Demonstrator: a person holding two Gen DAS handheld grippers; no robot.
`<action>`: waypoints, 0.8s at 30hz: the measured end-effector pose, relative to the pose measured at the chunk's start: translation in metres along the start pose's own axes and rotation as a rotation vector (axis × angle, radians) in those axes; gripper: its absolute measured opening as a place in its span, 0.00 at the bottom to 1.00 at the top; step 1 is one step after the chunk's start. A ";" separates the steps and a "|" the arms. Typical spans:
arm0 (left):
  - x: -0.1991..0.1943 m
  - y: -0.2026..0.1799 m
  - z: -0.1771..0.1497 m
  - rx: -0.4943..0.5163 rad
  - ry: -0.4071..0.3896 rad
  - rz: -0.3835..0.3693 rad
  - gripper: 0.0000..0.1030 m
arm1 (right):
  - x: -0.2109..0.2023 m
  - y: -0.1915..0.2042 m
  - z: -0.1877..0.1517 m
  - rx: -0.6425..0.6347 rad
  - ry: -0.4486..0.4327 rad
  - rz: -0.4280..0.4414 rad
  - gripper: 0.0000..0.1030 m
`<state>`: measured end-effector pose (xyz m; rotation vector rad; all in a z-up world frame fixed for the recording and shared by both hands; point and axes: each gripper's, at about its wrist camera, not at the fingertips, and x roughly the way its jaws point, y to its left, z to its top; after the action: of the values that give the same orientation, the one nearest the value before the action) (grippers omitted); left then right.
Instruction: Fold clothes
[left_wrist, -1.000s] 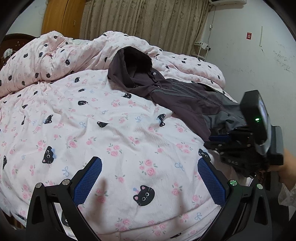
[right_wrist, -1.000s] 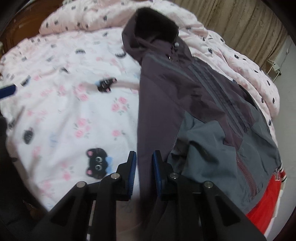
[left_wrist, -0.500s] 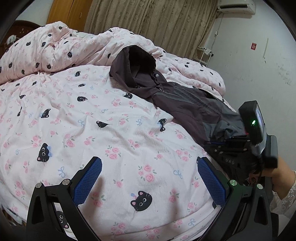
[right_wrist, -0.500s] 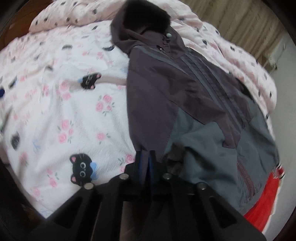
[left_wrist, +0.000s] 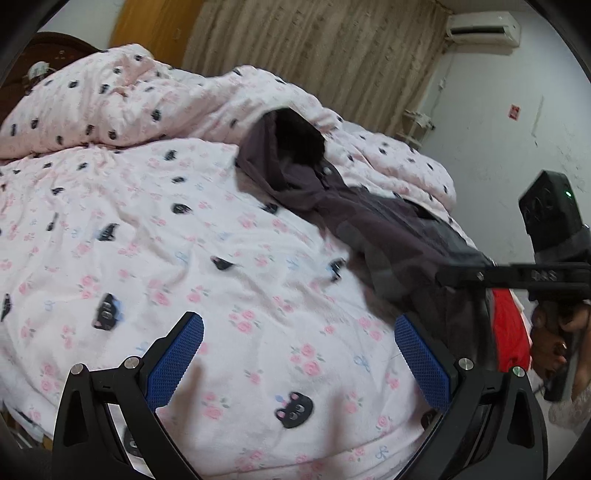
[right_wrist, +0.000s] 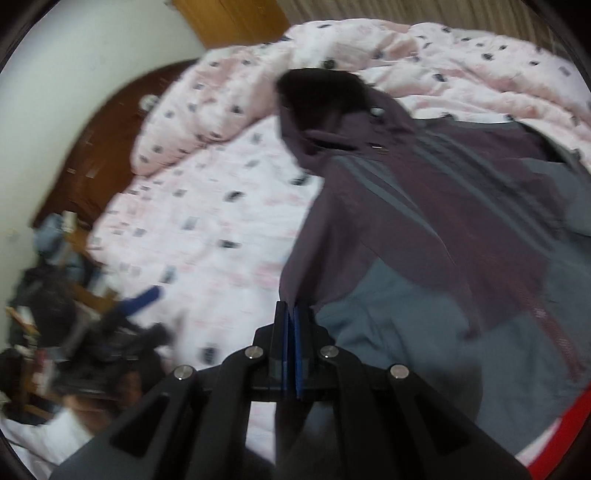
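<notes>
Plum-and-grey nylon, the hooded jacket (right_wrist: 424, 206) lies spread on the pink cat-print duvet (left_wrist: 221, 258) of the bed, hood toward the pillows. The right gripper (right_wrist: 291, 325) has its jaws pinched fully together on the jacket's near side edge, probably to lift it for the 1st fold. The left gripper (left_wrist: 299, 354), jaws wide and empty, hovers over bare duvet.
</notes>
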<state>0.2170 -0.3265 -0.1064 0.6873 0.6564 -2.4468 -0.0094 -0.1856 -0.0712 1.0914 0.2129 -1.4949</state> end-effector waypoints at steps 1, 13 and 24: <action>-0.003 0.004 0.002 -0.013 -0.013 0.011 1.00 | 0.002 0.005 0.001 0.000 0.004 0.022 0.03; -0.005 0.026 -0.001 -0.058 0.010 0.049 1.00 | 0.027 0.007 -0.012 0.099 0.011 0.161 0.03; 0.031 -0.026 -0.027 0.138 0.150 -0.025 1.00 | 0.010 -0.029 -0.055 0.051 0.004 -0.104 0.05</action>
<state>0.1880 -0.3022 -0.1365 0.9299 0.5589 -2.4982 -0.0053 -0.1470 -0.1208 1.1382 0.2387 -1.5990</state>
